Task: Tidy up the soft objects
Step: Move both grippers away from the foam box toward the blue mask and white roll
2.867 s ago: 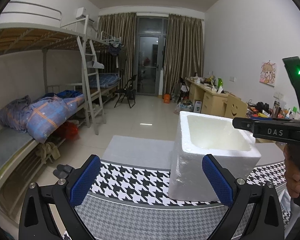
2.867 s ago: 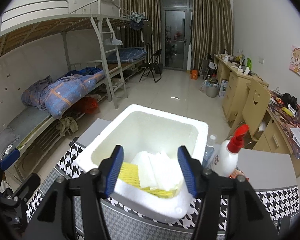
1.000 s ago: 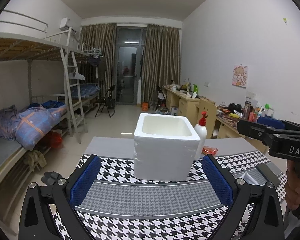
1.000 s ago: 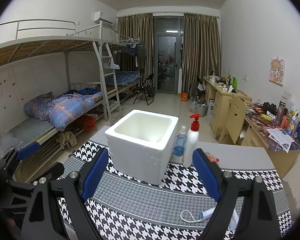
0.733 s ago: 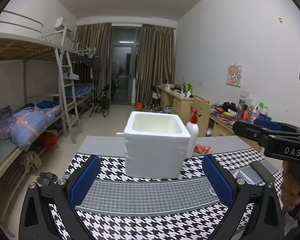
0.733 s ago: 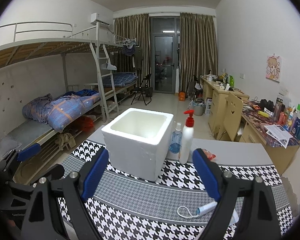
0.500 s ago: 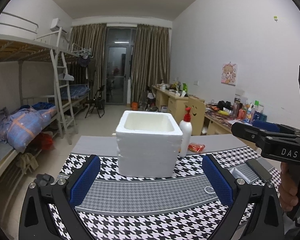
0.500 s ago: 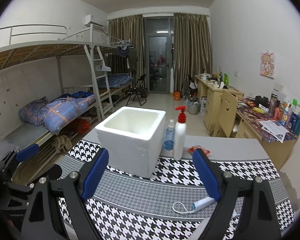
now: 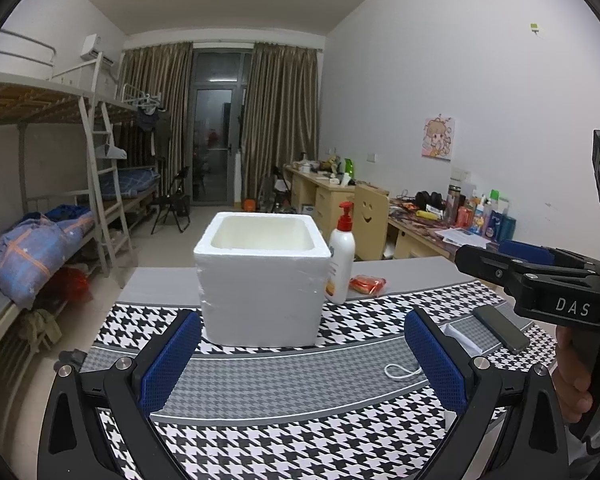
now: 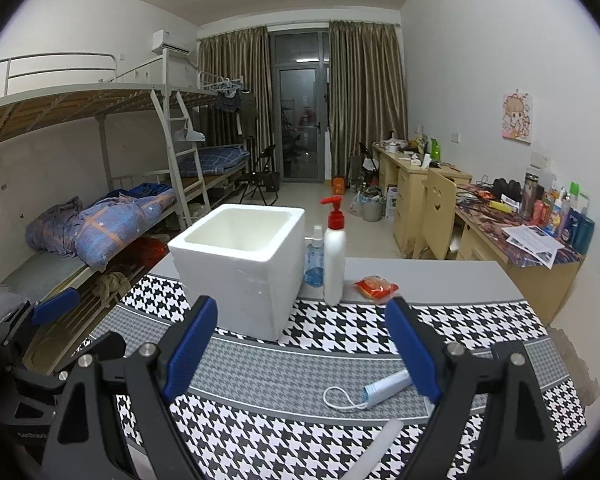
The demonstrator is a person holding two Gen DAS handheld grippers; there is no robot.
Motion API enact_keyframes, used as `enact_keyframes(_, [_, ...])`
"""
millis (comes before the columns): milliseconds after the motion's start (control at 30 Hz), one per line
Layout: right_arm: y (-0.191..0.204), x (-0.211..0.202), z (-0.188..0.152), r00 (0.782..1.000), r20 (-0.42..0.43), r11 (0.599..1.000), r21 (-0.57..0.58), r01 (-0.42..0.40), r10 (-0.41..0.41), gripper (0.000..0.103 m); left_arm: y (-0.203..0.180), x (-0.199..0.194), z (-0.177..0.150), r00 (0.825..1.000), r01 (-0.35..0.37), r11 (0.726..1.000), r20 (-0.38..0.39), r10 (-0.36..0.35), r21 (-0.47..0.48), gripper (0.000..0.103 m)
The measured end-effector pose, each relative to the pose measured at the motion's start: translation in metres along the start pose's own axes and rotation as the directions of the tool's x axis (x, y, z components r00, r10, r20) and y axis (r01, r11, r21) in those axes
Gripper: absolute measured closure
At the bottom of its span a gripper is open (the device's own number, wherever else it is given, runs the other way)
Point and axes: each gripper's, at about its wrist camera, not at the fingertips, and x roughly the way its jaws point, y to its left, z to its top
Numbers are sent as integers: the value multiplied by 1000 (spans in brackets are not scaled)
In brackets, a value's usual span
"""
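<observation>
Your left gripper (image 9: 300, 364) hangs with its blue pads spread wide and grasping nothing, above the black-and-white houndstooth table mat (image 9: 260, 440). Your right gripper (image 10: 302, 350) is likewise released, jaws apart and bare. The white square foam box (image 10: 244, 268) stands upright on the far part of the mat, its contents hidden by the rim. Just right of it stand a white pump bottle with a red top (image 10: 334, 256) and a small blue spray bottle (image 10: 314, 260). A folded blue-edged face mask with a white loop (image 10: 376, 390) lies near your right pads.
</observation>
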Motion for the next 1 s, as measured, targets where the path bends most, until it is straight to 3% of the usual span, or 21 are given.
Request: enact_keyframes(1000, [-48, -13, -31, 994, -38, 991, 88, 103, -100, 14, -43, 26, -19, 991, 125, 992, -56, -124, 30, 1])
